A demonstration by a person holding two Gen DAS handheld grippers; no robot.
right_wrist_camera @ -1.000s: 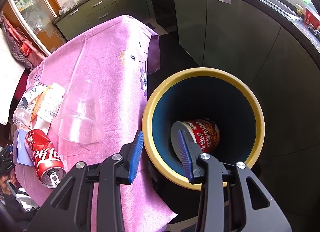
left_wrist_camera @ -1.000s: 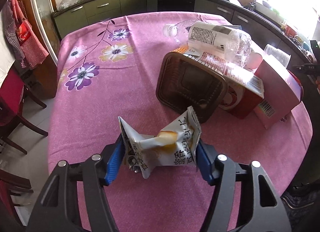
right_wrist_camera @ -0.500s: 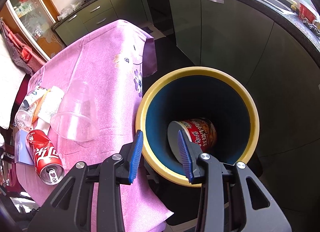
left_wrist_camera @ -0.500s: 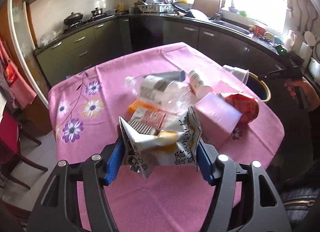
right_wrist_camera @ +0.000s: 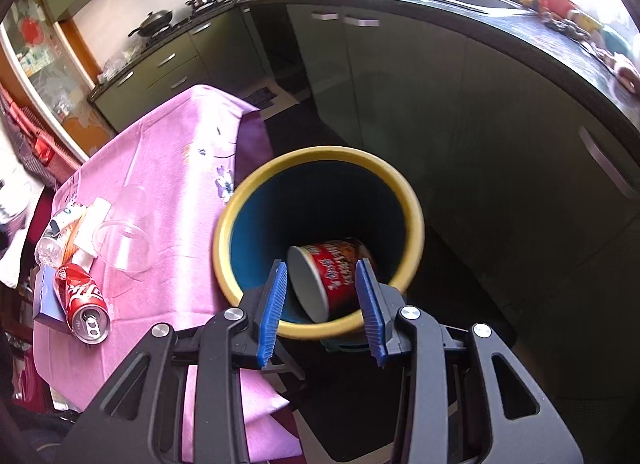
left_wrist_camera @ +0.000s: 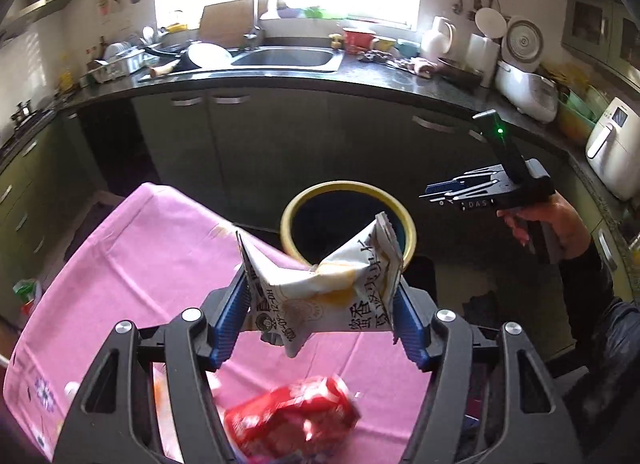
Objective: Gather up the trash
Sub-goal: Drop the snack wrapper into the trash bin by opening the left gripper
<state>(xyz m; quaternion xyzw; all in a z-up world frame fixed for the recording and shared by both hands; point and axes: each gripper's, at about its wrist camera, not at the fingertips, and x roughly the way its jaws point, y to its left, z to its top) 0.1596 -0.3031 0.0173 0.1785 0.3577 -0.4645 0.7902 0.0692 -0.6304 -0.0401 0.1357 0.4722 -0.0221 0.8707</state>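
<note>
My left gripper (left_wrist_camera: 320, 308) is shut on a crumpled white snack bag (left_wrist_camera: 320, 284), held above the table's edge and facing the yellow-rimmed bin (left_wrist_camera: 348, 192) on the floor. In the right wrist view my right gripper (right_wrist_camera: 322, 308) hangs open over that bin (right_wrist_camera: 320, 160), nothing between its blue pads. A red instant-noodle cup (right_wrist_camera: 328, 272) lies on its side inside the bin. The right gripper (left_wrist_camera: 460, 190) also shows in the left wrist view, held by a hand to the right of the bin.
On the pink floral tablecloth (right_wrist_camera: 172, 168) lie a red cola can (right_wrist_camera: 82, 300), a clear plastic cup (right_wrist_camera: 126, 236), a plastic bottle (right_wrist_camera: 52, 232) and a blue box (right_wrist_camera: 46, 296). Dark kitchen cabinets (right_wrist_camera: 460, 96) and a counter with a sink curve behind the bin.
My left gripper swung with the snack bag from over the table's middle toward the bin side and rose. My right gripper shifted slightly over the bin, its jaws unchanged.
</note>
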